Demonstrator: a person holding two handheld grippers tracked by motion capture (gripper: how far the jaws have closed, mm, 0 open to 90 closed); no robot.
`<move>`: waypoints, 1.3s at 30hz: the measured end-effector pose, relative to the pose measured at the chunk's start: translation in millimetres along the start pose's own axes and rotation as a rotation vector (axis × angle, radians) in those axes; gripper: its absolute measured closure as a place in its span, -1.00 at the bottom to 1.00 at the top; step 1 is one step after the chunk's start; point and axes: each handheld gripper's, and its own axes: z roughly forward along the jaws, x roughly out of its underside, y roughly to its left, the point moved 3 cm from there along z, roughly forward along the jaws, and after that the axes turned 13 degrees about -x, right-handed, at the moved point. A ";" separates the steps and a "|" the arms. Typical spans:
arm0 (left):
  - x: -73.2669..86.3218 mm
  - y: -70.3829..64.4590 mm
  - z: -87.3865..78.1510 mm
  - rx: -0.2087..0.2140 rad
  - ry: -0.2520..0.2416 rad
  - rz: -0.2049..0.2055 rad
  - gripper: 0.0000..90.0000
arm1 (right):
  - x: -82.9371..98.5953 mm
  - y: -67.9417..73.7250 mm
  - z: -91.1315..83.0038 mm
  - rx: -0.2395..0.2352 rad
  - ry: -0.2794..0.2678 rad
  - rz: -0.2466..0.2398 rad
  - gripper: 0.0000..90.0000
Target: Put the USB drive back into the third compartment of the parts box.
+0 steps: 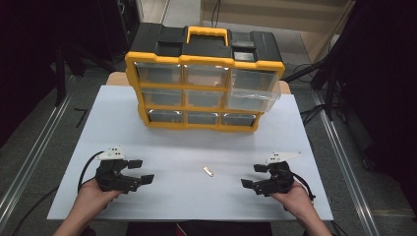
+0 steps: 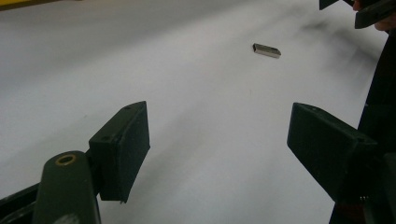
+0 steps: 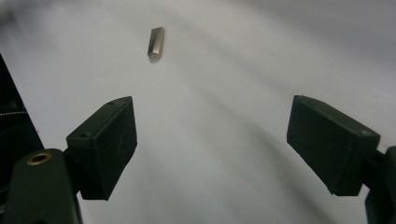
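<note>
Fingers (image 1: 134, 163) on the left gripper (image 1: 138, 171) and right gripper (image 1: 254, 175) are spread, empty, flanking a metal piece (image 1: 208, 171); the high view adds the organizer (image 1: 204, 86), its contents indistinct.

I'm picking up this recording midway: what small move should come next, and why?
Probably ease the right gripper forward toward the small metal piece and straddle it. Both grippers are open and hold nothing, the piece lies alone on the white table between them, and it sits somewhat nearer the right one than the left gripper.
</note>
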 end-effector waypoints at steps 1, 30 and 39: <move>-0.2 0.0 0.0 0.002 0.003 -0.003 -0.50 | 0.3 0.1 -0.1 -0.001 0.002 -0.002 -0.63; 1.8 3.7 1.3 0.013 -0.006 -0.013 -0.43 | 1.9 -1.2 -1.5 -0.023 0.025 0.018 -0.61; 1.4 4.1 1.4 0.020 -0.010 -0.024 -0.43 | 1.8 -2.3 -1.3 -0.035 0.025 0.023 -0.61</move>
